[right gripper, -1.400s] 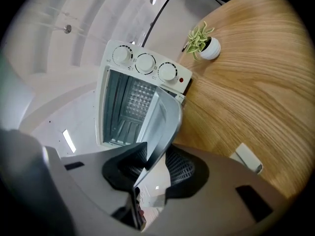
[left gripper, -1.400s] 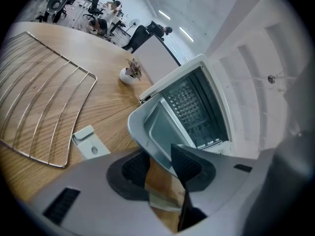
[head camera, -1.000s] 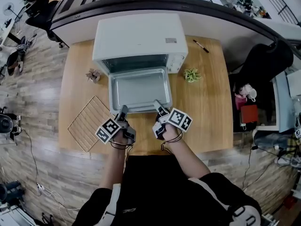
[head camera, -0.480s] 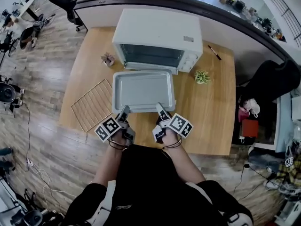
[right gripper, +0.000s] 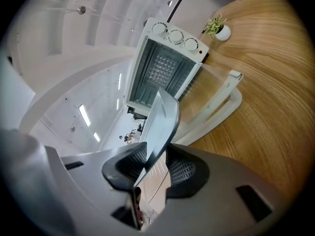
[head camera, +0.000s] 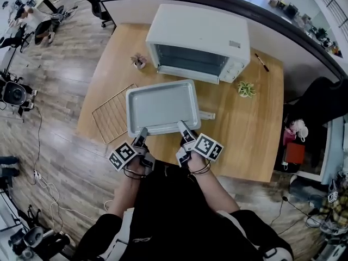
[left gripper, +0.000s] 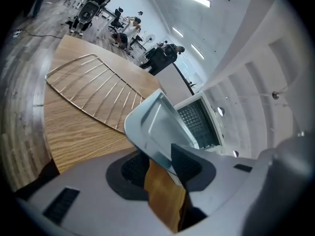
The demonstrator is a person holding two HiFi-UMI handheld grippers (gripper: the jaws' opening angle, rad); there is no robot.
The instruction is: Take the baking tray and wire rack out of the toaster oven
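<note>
The grey baking tray [head camera: 161,106] hangs in the air in front of the white toaster oven [head camera: 199,37], fully clear of its open mouth. My left gripper [head camera: 143,131] is shut on the tray's near rim at the left, and my right gripper [head camera: 181,126] is shut on the same rim at the right. In the left gripper view the tray [left gripper: 156,127] runs out from between the pads; in the right gripper view its rim [right gripper: 162,119] is pinched edge-on. The wire rack [head camera: 110,113] lies flat on the wooden table [head camera: 244,140], left of the tray, and shows as the rack [left gripper: 91,90] in the left gripper view.
The oven door [head camera: 205,115] lies folded down on the table under the tray's right side. A small potted plant [head camera: 246,88] stands right of the oven, another small plant [head camera: 138,61] at its left, and a pen [head camera: 262,62] lies at the far right.
The tray has come out of the oven toward me and to the left, both grippers staying shut on its near rim. It now overlaps the wire rack's right edge.
</note>
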